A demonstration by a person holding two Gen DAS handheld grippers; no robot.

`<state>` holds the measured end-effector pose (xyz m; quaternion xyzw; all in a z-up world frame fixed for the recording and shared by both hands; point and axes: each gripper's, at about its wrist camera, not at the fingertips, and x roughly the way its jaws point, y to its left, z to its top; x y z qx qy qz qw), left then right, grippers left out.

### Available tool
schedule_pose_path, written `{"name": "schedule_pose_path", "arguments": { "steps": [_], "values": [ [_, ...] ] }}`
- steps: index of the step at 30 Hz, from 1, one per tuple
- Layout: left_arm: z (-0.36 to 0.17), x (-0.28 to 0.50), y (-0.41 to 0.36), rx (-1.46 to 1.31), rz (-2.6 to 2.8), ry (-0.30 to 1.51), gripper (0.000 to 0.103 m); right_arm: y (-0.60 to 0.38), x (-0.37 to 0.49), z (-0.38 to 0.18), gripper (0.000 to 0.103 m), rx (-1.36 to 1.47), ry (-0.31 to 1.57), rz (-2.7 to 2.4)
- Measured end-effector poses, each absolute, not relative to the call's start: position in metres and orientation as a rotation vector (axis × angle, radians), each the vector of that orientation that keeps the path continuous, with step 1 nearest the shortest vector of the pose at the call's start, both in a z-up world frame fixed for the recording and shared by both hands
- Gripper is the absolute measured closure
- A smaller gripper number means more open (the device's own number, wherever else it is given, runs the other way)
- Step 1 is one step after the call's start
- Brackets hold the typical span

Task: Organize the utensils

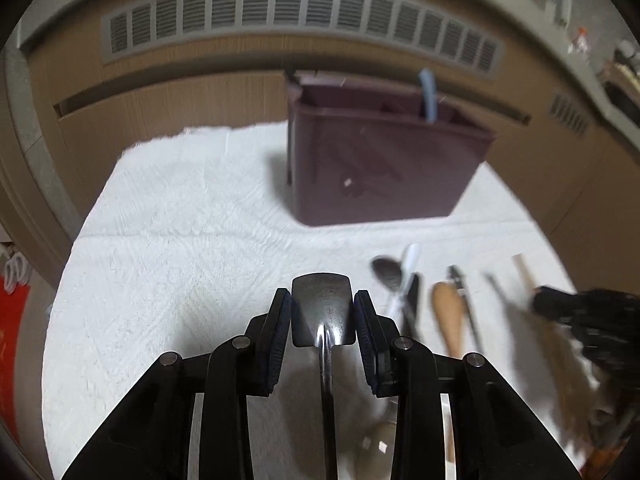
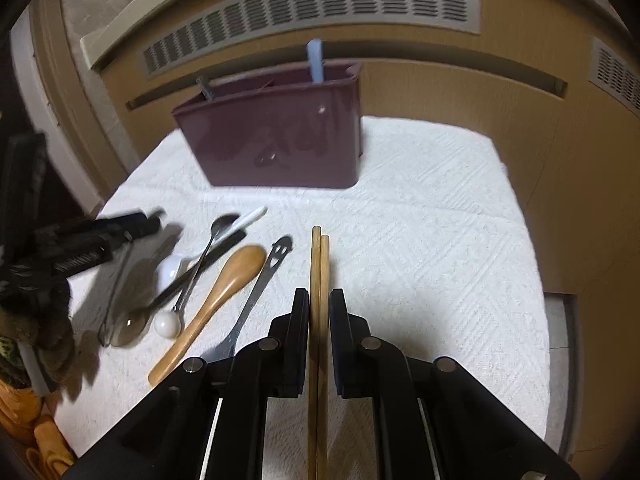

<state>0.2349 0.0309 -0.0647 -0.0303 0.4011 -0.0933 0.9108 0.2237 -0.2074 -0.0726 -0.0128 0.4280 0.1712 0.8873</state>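
Note:
My left gripper (image 1: 322, 300) is shut on a metal utensil (image 1: 323, 312); its flat, squared end shows between the blue pads and its stem runs back under the camera. In my right gripper (image 2: 319, 300), shut, sits a pair of wooden chopsticks (image 2: 319, 264) that point forward over the cloth. Ahead stands a maroon utensil holder (image 1: 380, 168) (image 2: 280, 140) with a pale blue handle (image 1: 428, 92) (image 2: 316, 60) upright in it. Left of the chopsticks lie a wooden spoon (image 2: 224, 296), a metal fork (image 2: 260, 284), a metal spoon (image 2: 212, 248) and a white spoon (image 2: 168, 272).
Everything rests on a white textured cloth (image 1: 180, 240) (image 2: 440, 220). A wooden panel with grey vent grilles (image 1: 300, 12) (image 2: 320, 4) rises behind the holder. Orange cloth (image 2: 24, 420) and a red object (image 1: 12, 320) lie off the cloth's edges.

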Motion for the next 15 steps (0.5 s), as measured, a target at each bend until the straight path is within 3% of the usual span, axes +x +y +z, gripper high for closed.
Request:
{"name": "schedule_pose_path", "arguments": {
  "steps": [5,11,15],
  "values": [
    [-0.048,0.214,0.036,-0.091,-0.208,0.781,0.070,-0.211,0.223,-0.072,0.092,-0.025,0.892,0.339],
    [-0.041,0.205,0.043,-0.119,-0.199,0.770,0.070,-0.222,0.216,-0.068,0.074,-0.013,0.889,0.334],
    [-0.043,0.205,0.046,-0.130,-0.199,0.776,0.070,-0.230,0.215,-0.071,0.072,-0.005,0.905,0.316]
  ]
}}
